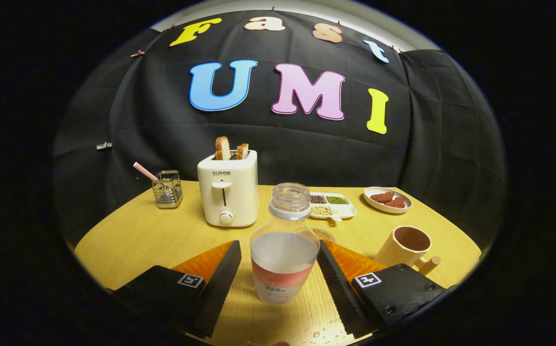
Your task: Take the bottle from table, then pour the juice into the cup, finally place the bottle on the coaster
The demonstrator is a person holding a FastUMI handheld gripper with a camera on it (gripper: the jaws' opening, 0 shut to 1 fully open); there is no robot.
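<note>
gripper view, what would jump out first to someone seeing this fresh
The clear, capless bottle stands upright on the wooden table, between the open claw's fingers, with a gap on each side. Behind it, a white toaster has two slices of bread sticking up. A beige cup sits beyond the right finger, and a few water drops lie near the bottle's base.
</note>
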